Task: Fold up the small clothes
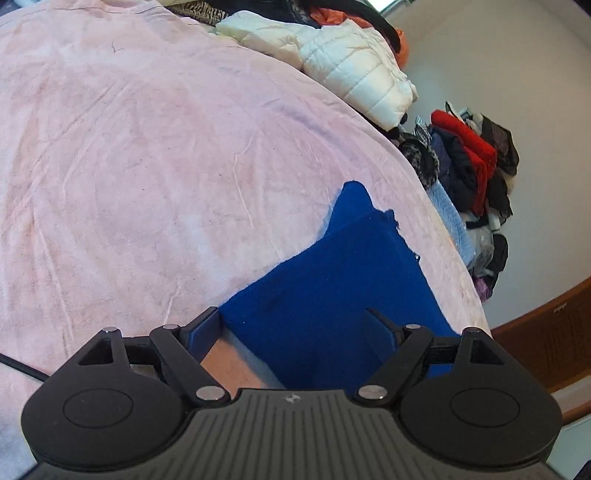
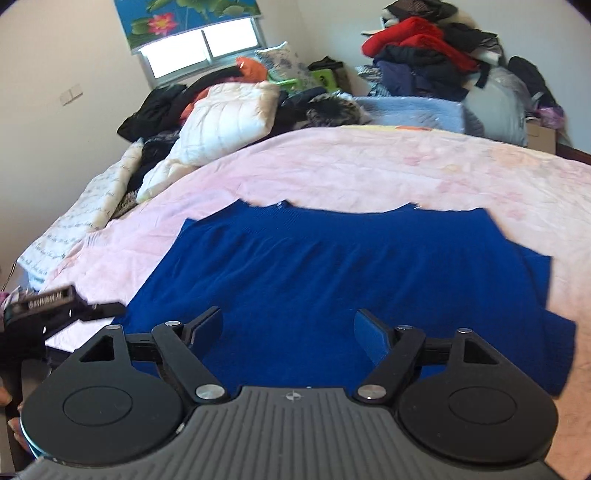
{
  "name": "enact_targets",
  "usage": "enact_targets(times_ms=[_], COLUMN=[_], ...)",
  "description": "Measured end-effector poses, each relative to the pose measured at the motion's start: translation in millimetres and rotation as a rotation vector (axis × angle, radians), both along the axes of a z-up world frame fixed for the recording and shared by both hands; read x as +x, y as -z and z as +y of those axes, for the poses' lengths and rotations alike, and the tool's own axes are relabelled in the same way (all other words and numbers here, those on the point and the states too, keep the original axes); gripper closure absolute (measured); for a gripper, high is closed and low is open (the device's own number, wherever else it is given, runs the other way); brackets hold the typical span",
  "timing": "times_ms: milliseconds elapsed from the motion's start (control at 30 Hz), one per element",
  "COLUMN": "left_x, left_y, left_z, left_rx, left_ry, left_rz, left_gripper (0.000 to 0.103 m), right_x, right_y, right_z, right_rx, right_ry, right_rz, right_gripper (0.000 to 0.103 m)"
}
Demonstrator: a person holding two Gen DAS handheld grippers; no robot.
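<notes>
Nearest, in the right wrist view: right gripper (image 2: 288, 325) spread wide above the near part of a blue knit garment (image 2: 332, 266), nothing between its pads; off to its left, low at the frame edge, the left gripper (image 2: 59, 306) seen only from the side, its state not readable there. In the left wrist view: left gripper (image 1: 295, 325) likewise spread wide, hovering over one end of the same blue knit garment (image 1: 332, 288) with nothing pinched, a strip of bare skin just under the near edge of the cloth. Garment lying flat on the bed (image 2: 369, 170), folded into a broad band, long axis running left to right across the right wrist view, far edge uneven with small points at either end, one narrower tip pointing away in the left wrist view. Underneath, a pale pink cover (image 1: 147, 166), lightly creased, over the whole bed. Further back on the bed, a white quilted jacket (image 2: 225, 122) and dark clothes heaped beside it, then a light blue blanket (image 2: 417, 107). Beyond, a tall pile of clothes (image 2: 424, 48) in red, navy and black against a plain white wall, a window (image 2: 203, 48) under a flower-print blind (image 2: 184, 18), and wooden bed frame (image 1: 546, 332) at the right of the left wrist view
</notes>
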State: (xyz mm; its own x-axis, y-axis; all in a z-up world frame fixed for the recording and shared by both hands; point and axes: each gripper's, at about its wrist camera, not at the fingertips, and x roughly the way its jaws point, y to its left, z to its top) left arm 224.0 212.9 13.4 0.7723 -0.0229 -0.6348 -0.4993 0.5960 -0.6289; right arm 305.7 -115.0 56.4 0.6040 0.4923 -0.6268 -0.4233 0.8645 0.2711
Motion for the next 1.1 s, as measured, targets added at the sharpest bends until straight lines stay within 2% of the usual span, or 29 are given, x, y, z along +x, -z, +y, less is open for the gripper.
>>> enact_targets(times_ms=[167, 300, 333, 367, 400, 433, 467, 533, 600, 667, 700, 833, 933, 1000, 1100], left_x=[18, 16, 15, 14, 14, 14, 16, 15, 14, 12, 12, 8, 2, -1, 0], left_y=[-1, 5, 6, 6, 8, 12, 16, 19, 20, 18, 16, 5, 7, 9, 9], left_z=[-8, -12, -13, -14, -14, -12, -9, -4, -4, -9, -15, -56, -86, -96, -98], left_rx=[0.039, -0.05, -0.042, -0.03, -0.029, -0.042, -0.057, -0.099, -0.1, -0.048, 0.004, 0.35, 0.555, 0.606, 0.606], left_ry=[0.002, 0.039, 0.032, 0.022, 0.011, 0.007, 0.001, -0.012, -0.013, -0.002, 0.011, 0.123, 0.216, 0.251, 0.271], left_rz=[-0.004, -0.051, -0.047, -0.038, -0.021, 0.004, 0.025, 0.017, 0.015, 0.01, 0.009, -0.018, -0.06, -0.079, -0.094], left_gripper=[0.016, 0.017, 0.027, 0.045, 0.056, 0.083, 0.093, 0.093, 0.093, 0.094, 0.094, 0.095, 0.095, 0.095, 0.095], right_x=[-3, -4, -3, -2, -2, 0, 1, 5, 9, 19, 25, 51, 76, 92, 108], right_y=[12, 12, 12, 11, 11, 11, 10, 8, 3, -4, -8, -24, -26, -26, -25], right_z=[9, 9, 10, 9, 8, 8, 9, 11, 15, 22, 27, 58, 83, 104, 140], right_rx=[-0.003, -0.029, -0.028, -0.027, -0.026, -0.024, -0.02, -0.01, 0.008, 0.033, 0.042, 0.086, 0.156, 0.151, 0.09], right_ry=[-0.008, -0.016, -0.016, -0.015, -0.015, -0.014, -0.015, -0.025, -0.044, -0.072, -0.085, -0.154, -0.211, -0.229, -0.258], right_rz=[0.043, 0.045, 0.045, 0.047, 0.049, 0.052, 0.055, 0.068, 0.074, 0.087, 0.097, 0.159, 0.305, 0.375, 0.433], right_gripper=[0.022, 0.022, 0.022, 0.022, 0.022, 0.022, 0.022, 0.022, 0.022, 0.022, 0.022, 0.022, 0.022, 0.022, 0.021])
